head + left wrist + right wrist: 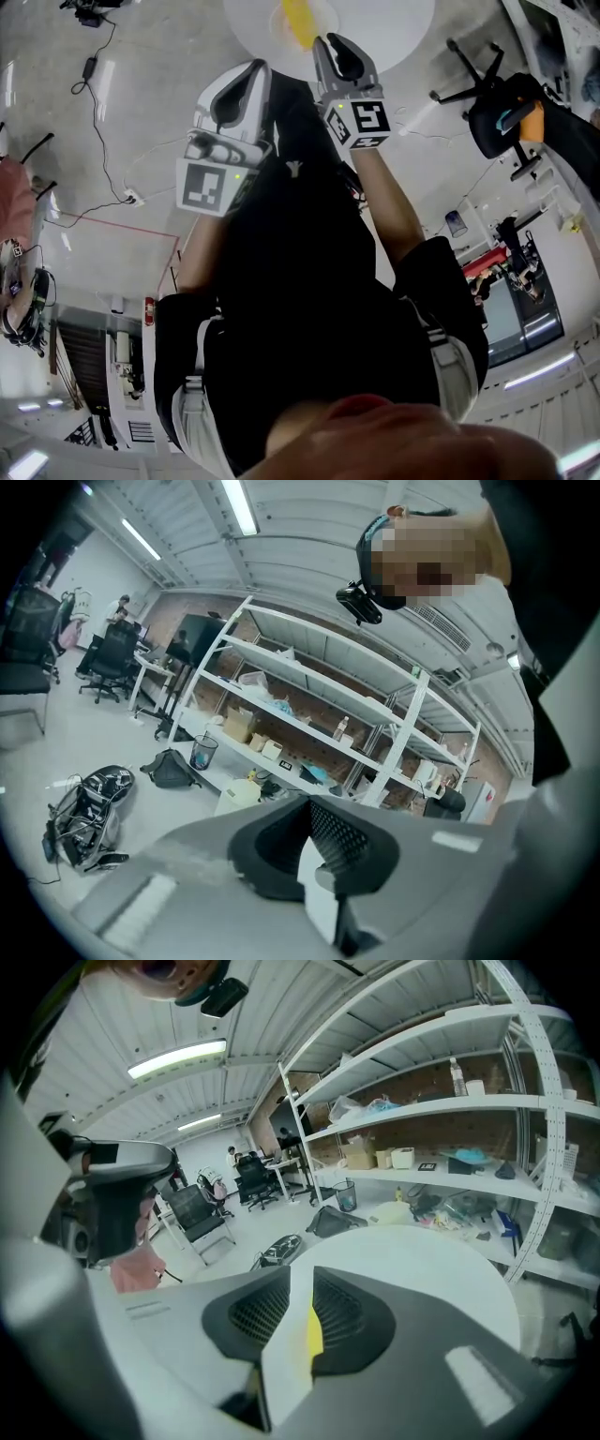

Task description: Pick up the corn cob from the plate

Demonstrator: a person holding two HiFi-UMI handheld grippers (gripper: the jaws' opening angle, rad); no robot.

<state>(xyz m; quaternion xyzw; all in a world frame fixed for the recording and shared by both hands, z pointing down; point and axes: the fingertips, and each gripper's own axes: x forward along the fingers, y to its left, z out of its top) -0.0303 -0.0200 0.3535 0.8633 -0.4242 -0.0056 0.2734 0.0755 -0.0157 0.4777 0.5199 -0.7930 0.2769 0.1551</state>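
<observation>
The yellow corn cob (300, 21) lies on a pale plate (326, 11) on a round white table (403, 28) at the top of the head view. My right gripper (326, 39) reaches over the table's edge with its tips just right of the cob. In the right gripper view its jaws (300, 1283) stand a narrow gap apart, and a sliver of the corn cob (315, 1330) shows through the gap, beyond the pads. Nothing is gripped. My left gripper (261, 66) hangs lower left, short of the table. Its jaws (305, 808) are also slightly parted and empty.
A black office chair (497, 103) stands right of the table. Cables (103, 112) run across the floor on the left. White shelving (441, 1110) with boxes and bottles lines the wall behind the table (422, 1260). A dark bag (89, 813) lies on the floor.
</observation>
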